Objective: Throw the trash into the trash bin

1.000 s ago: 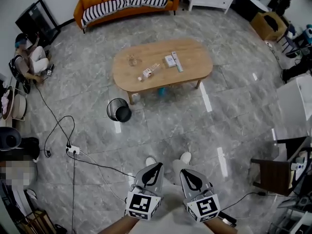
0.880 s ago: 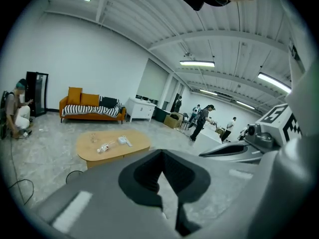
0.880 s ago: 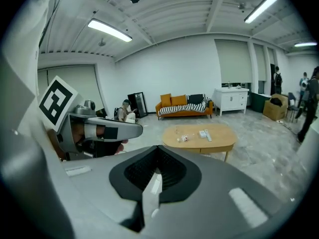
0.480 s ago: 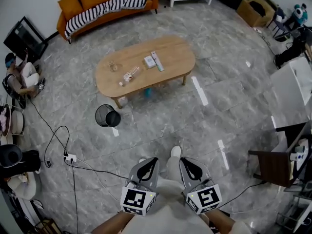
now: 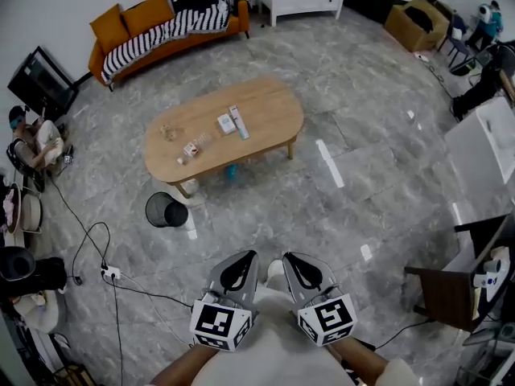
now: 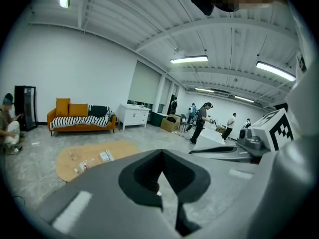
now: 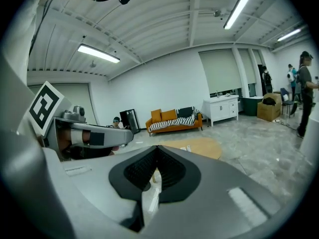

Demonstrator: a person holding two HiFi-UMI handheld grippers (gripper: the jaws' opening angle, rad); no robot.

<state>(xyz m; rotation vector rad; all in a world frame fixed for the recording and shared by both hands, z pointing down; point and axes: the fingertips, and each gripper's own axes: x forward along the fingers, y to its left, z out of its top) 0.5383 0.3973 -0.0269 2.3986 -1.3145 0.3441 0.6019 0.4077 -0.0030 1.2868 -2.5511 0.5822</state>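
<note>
Standing on the grey stone floor point(image 5: 378, 167), a person is holding the left gripper point(image 5: 246, 255) and the right gripper point(image 5: 289, 256) side by side, each with its jaws closed together on nothing. The trash point(image 5: 191, 148) is lying on the oval wooden bench point(image 5: 269, 103) well ahead, and the black mesh trash bin point(image 5: 166, 211) is sitting on the floor beside the bench's near left end.

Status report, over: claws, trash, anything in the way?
Shut and empty: left gripper, right gripper. Trash on table, bin on floor beside it. Power strip on floor near bin.
</note>
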